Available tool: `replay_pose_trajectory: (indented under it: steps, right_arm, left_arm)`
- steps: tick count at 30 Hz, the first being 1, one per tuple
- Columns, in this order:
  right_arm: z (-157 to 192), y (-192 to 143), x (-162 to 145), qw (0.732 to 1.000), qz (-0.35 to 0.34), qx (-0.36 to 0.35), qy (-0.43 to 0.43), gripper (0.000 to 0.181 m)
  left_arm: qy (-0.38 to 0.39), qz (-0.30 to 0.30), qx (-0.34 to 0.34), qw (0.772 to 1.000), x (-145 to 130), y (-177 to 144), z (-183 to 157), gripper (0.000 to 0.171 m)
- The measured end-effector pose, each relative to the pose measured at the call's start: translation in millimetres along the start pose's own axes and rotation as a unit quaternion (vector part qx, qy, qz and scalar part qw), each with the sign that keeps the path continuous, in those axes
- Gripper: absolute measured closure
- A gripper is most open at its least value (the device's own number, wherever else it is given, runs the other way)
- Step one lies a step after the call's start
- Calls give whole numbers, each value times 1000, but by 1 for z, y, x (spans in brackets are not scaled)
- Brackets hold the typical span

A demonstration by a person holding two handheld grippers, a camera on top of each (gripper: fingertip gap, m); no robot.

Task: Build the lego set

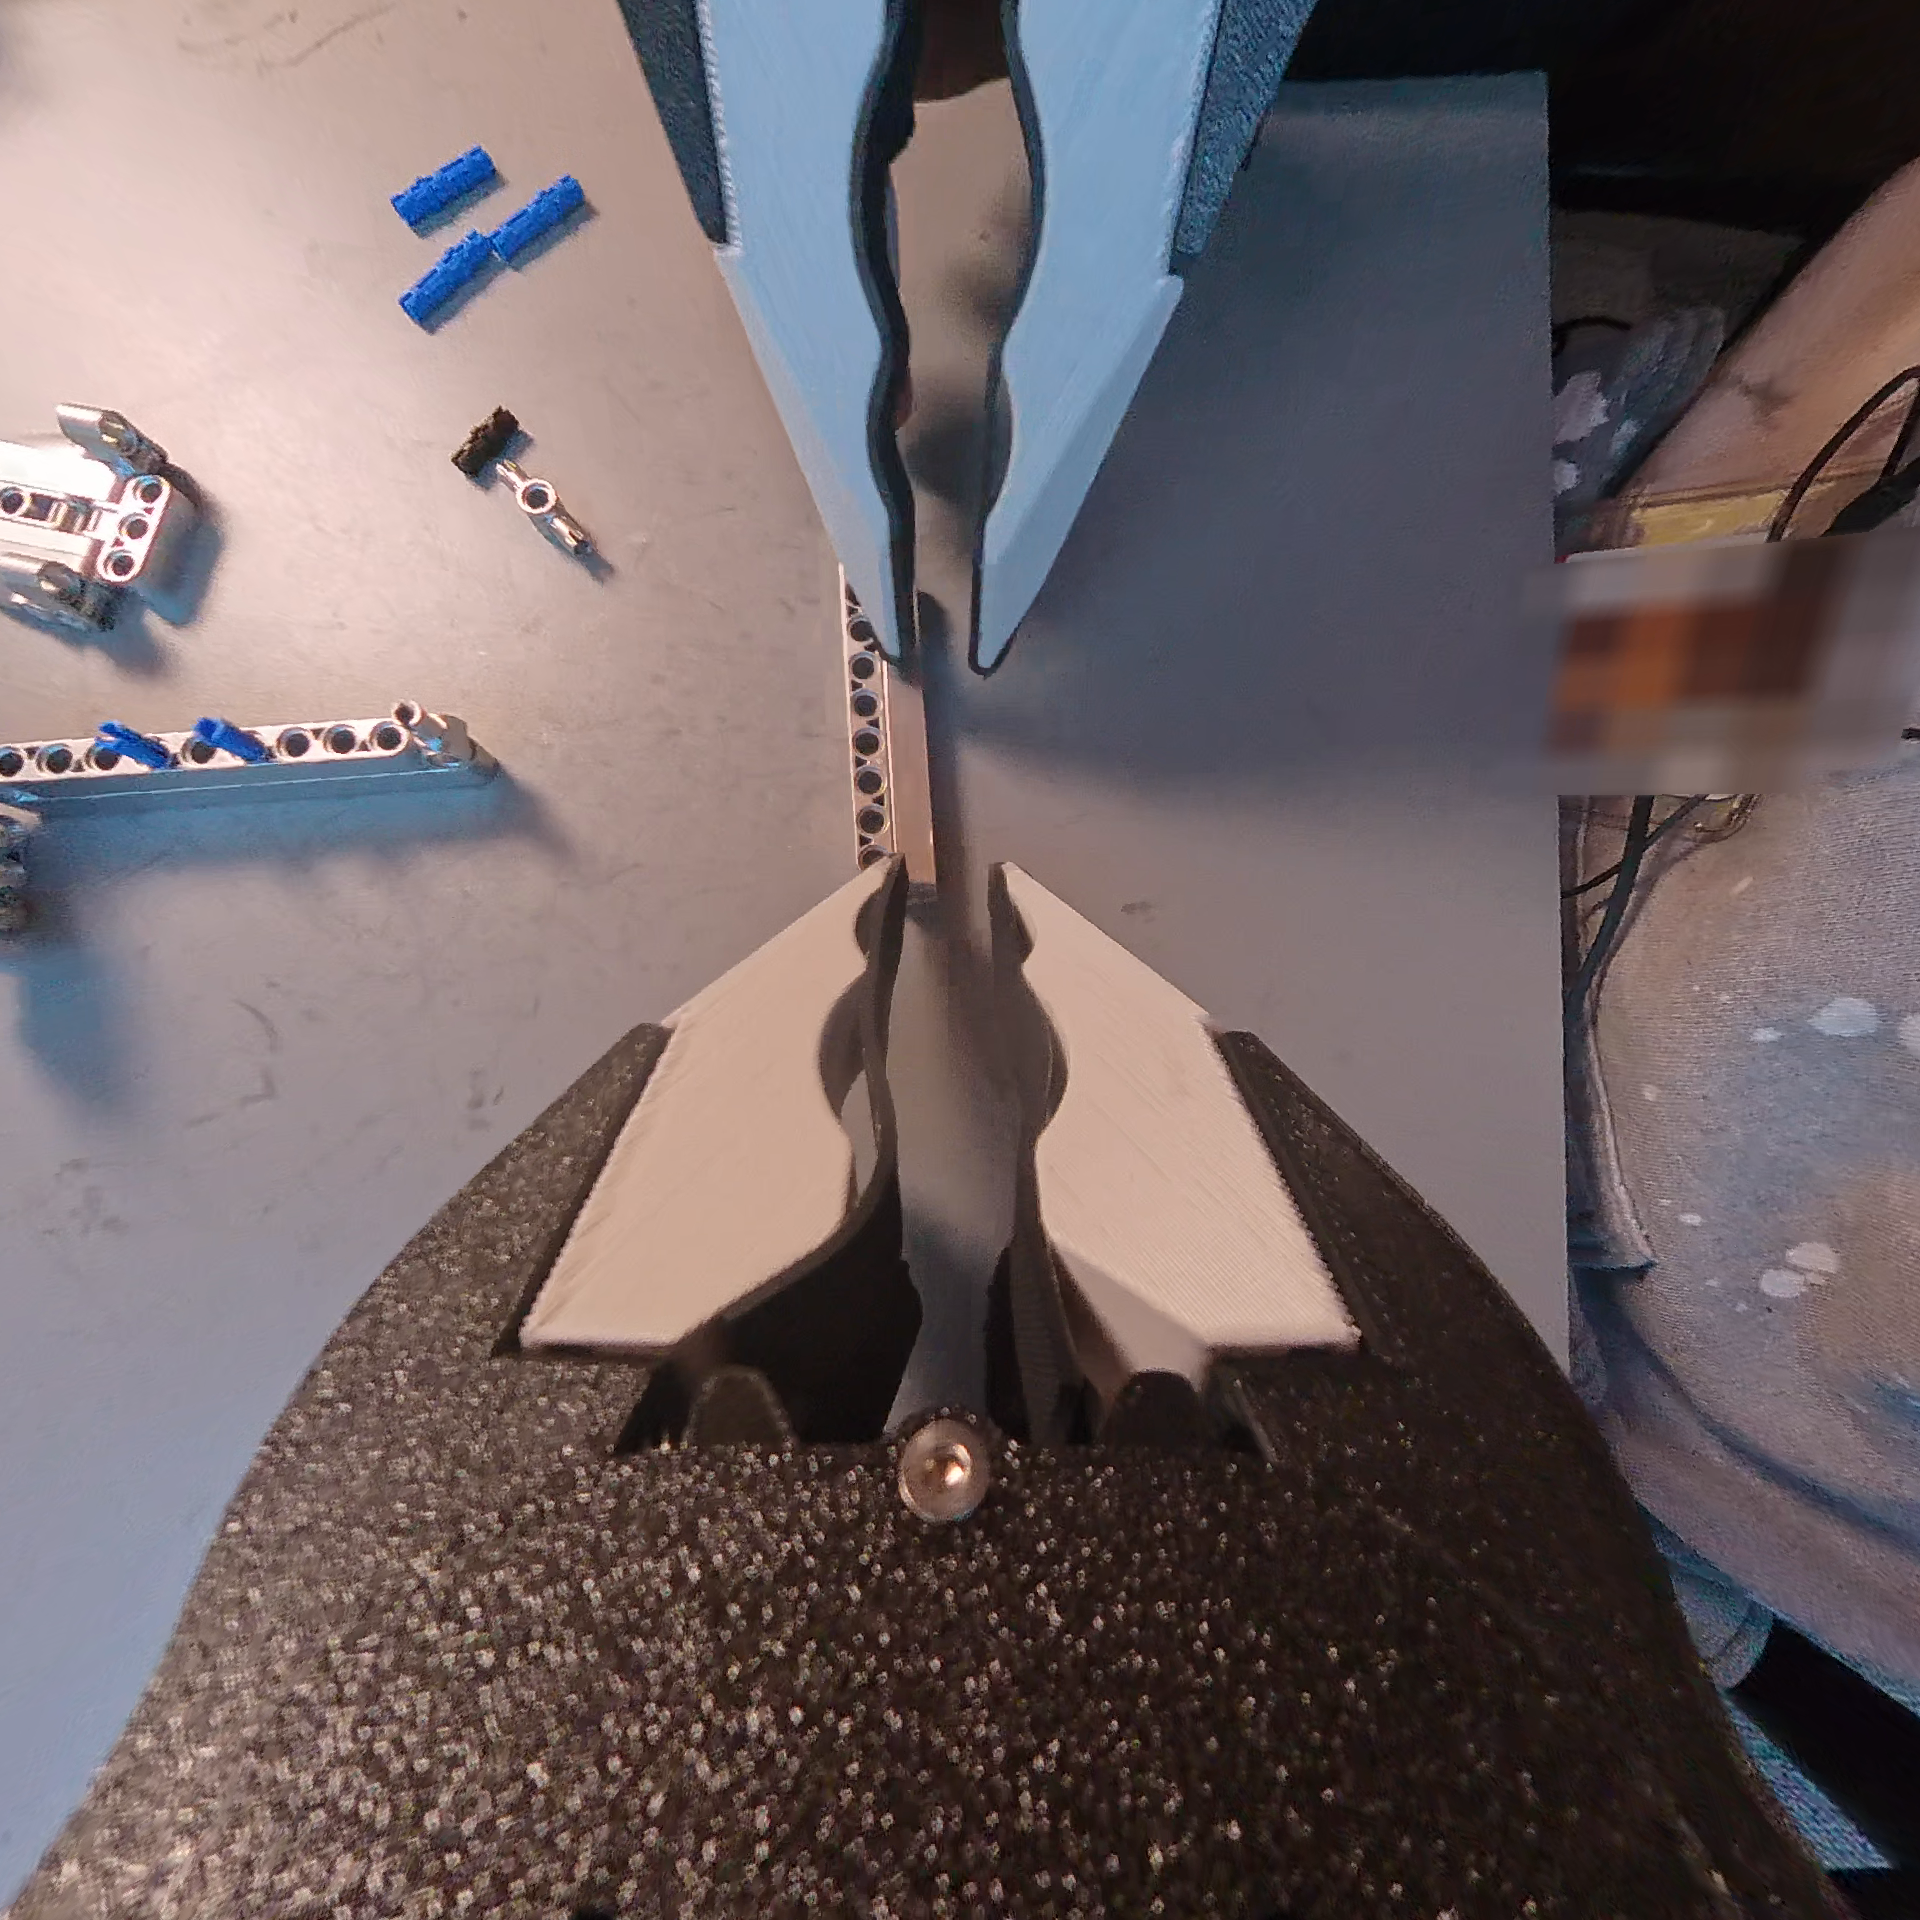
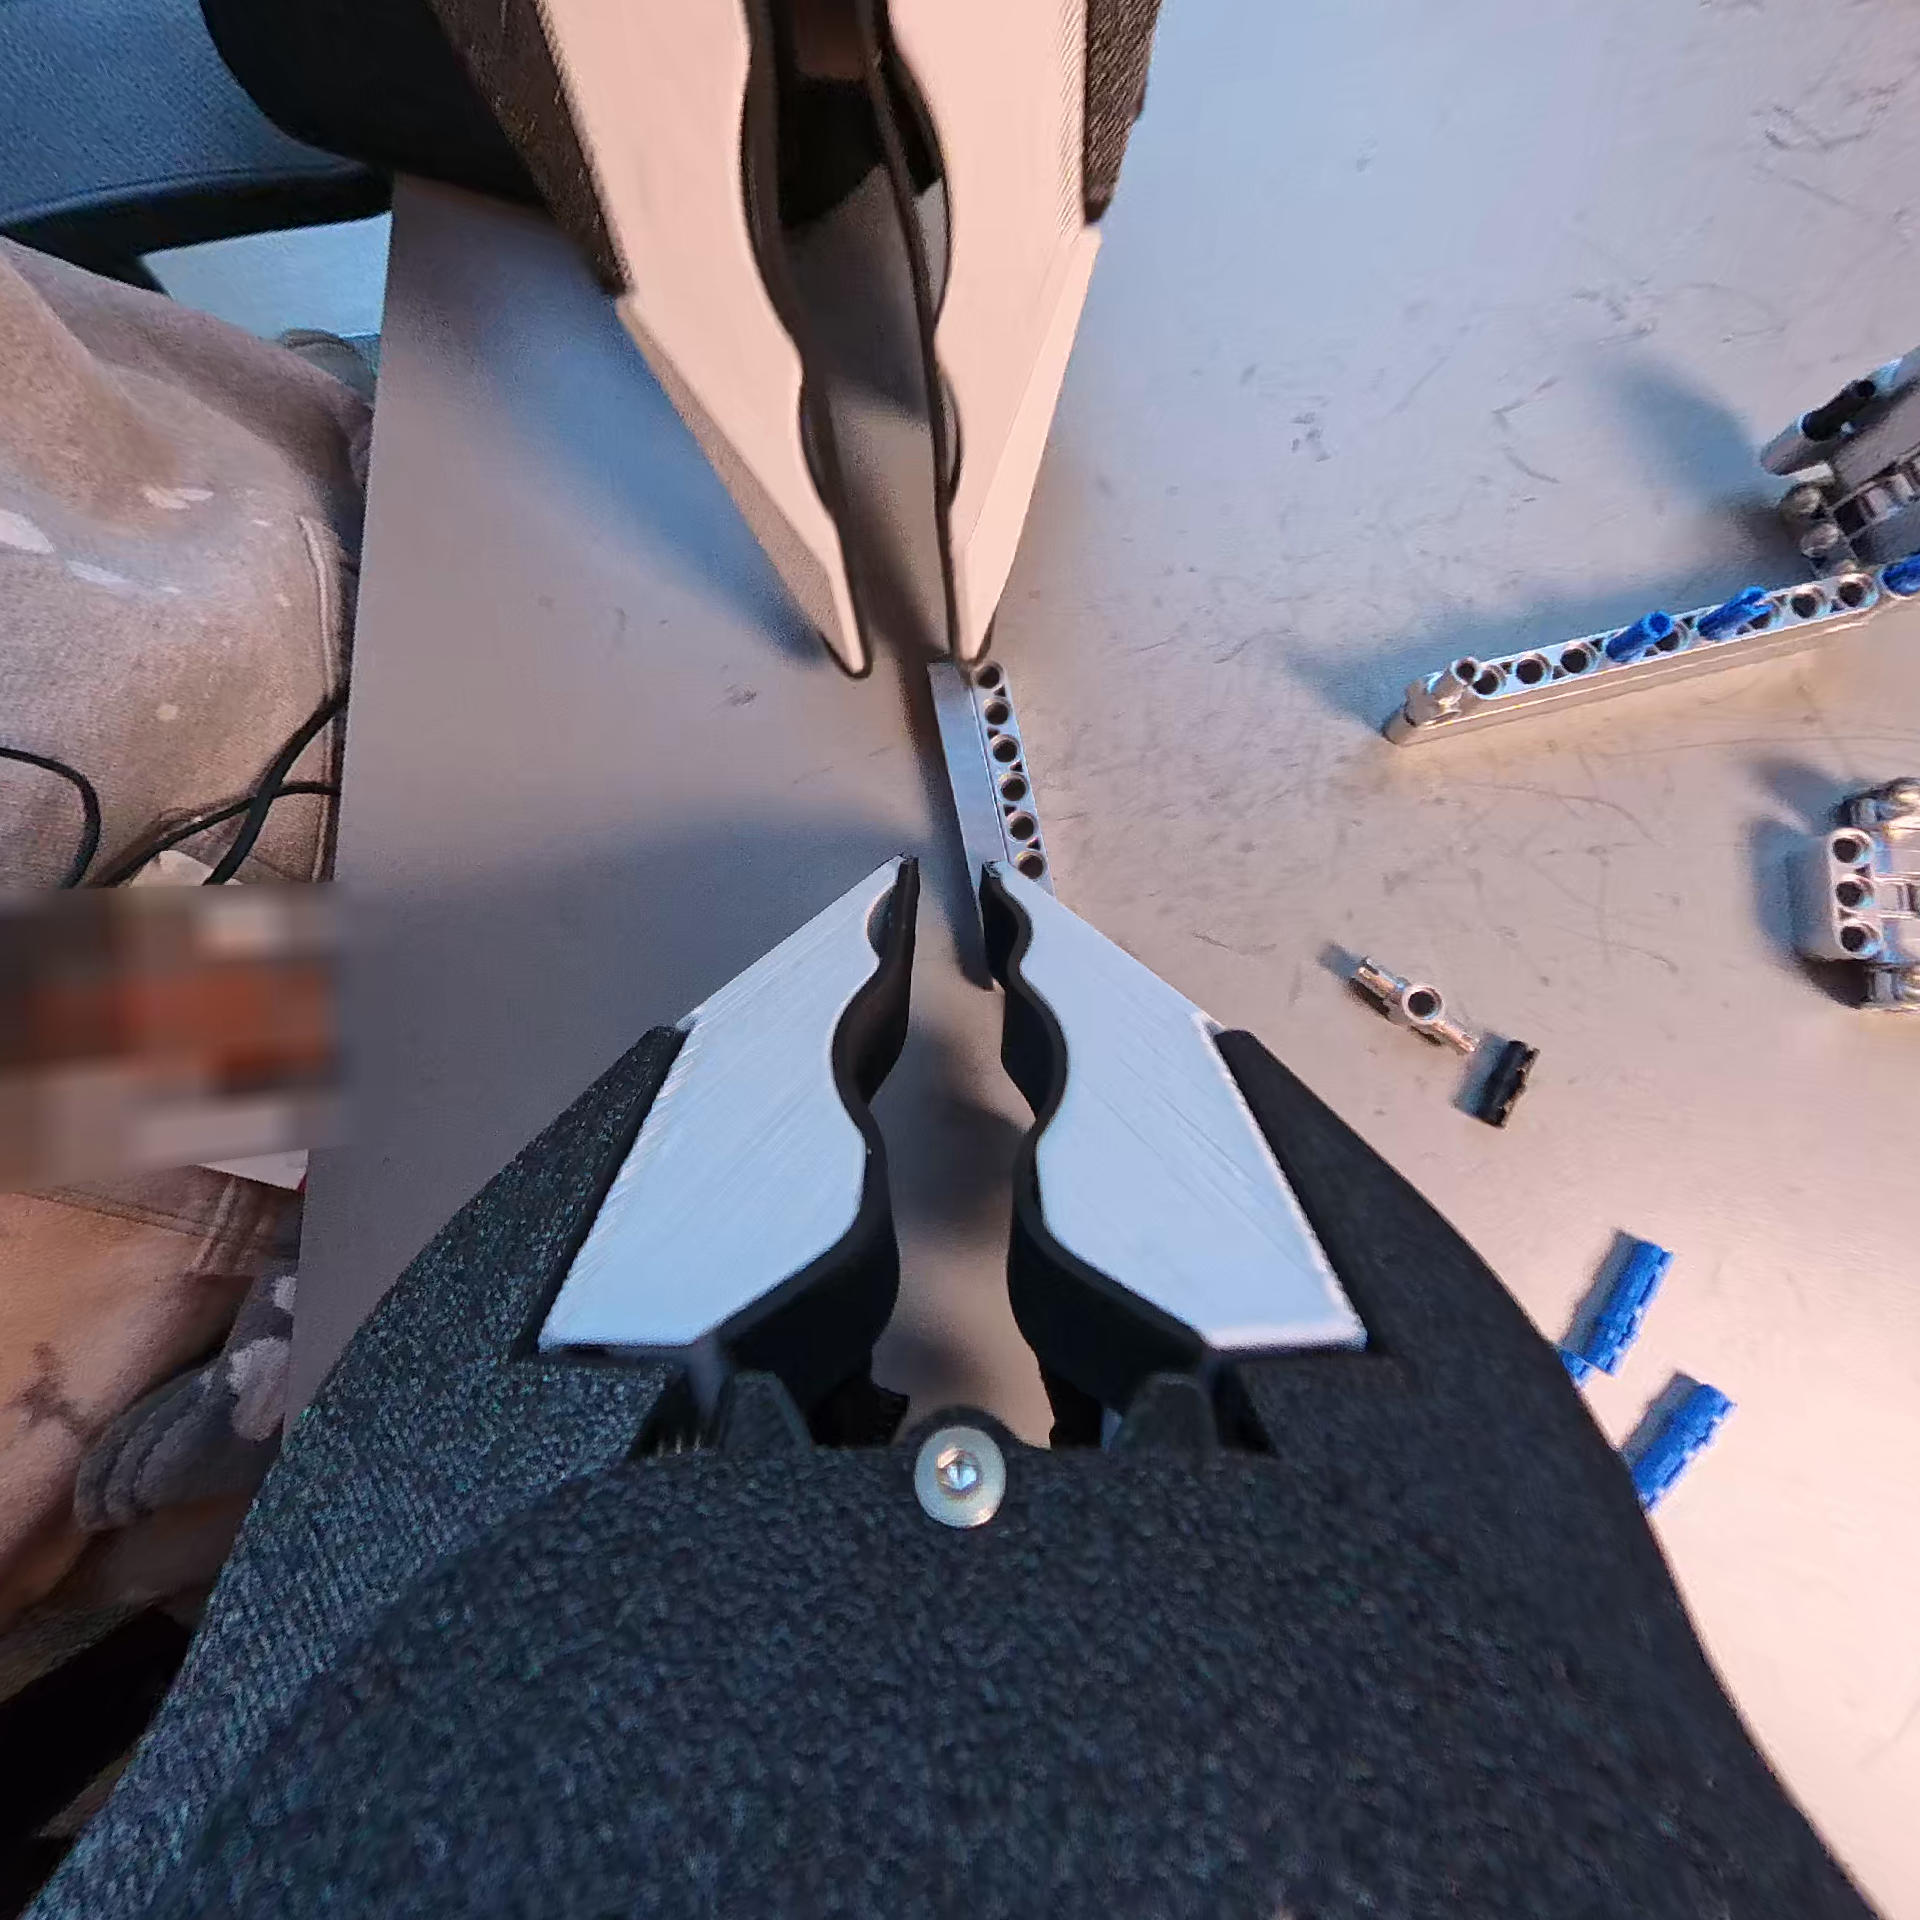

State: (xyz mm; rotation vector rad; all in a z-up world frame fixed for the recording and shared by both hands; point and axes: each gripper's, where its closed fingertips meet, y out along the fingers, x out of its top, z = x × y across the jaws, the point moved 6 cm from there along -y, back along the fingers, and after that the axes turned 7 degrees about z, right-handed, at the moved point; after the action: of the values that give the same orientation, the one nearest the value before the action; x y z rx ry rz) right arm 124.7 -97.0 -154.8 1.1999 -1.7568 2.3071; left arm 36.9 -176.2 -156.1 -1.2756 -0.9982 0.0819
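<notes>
A short grey perforated beam [image 1: 883, 758] lies on the grey table [image 1: 1299, 727] between my two grippers, which point at each other. My left gripper [image 1: 948, 871] is narrowly open; the beam's near end sits against its left fingertip [image 1: 883, 883], with a dark gap to the right finger. My right gripper [image 1: 940, 660] is at the beam's far end, also narrowly open. In the right wrist view the beam [image 2: 992, 769] runs from beside my right gripper's [image 2: 948, 868] right fingertip [image 2: 1003, 894] to the left gripper [image 2: 904, 660]. Neither gripper clamps it.
Three blue pins [image 1: 488, 234], a black pin with a grey connector [image 1: 530, 488], a long grey beam carrying blue pins [image 1: 249, 753] and a grey assembly [image 1: 83, 520] lie left of the grippers. The table edge [image 1: 1553, 623] runs close on the right, with cloth and cables [image 1: 1745, 1039] beyond. Left tips to right tips: about 5 cm.
</notes>
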Motion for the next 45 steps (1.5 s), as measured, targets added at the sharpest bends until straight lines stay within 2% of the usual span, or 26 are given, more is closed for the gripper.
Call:
replay_pose_trajectory:
  steps: [8,12,15,18,22,24,27,30,32,36,38,41,45]
  right_arm:
    - [-4,1,2,999,-3,15,29,170]
    - [-3,1,2,999,-7,21,31,167]
    - [2,0,1,998,0,-22,-64,163]
    - [8,3,-4,984,18,-77,-163,163]
    - [12,5,-5,981,-2,-73,-177,170]
    - [11,5,-6,982,-1,-72,-176,172]
    - [9,4,-7,989,10,-40,-145,172]
    - [5,1,-10,995,21,19,-97,172]
    - [3,-2,-11,995,32,70,-60,172]
    - [-4,-2,-9,993,57,100,-20,172]
    - [-5,-1,-8,993,60,95,-19,172]
    - [-6,-5,-10,995,58,59,-57,167]
    - [-1,-20,-10,994,20,2,-109,165]
  left_arm:
    - [-8,10,-3,1000,0,9,3,161]
    - [-70,4,-67,995,-2,7,8,164]
    - [-134,-2,-131,982,-4,5,12,166]
    - [-183,-8,-172,968,-3,2,17,166]
    - [-229,1,-241,943,-1,3,16,166]
    - [-245,6,-251,936,-2,5,18,166]
    - [-228,8,-233,945,-1,3,20,166]
    - [-164,0,-184,969,2,-3,15,155]
    - [-117,-10,-150,982,7,-5,7,155]
    - [-57,-6,-61,997,10,2,-3,155]
    - [-51,5,-30,998,9,7,-4,155]
    - [-80,4,-27,996,6,12,0,166]
    - [-93,-5,-27,995,5,7,3,164]
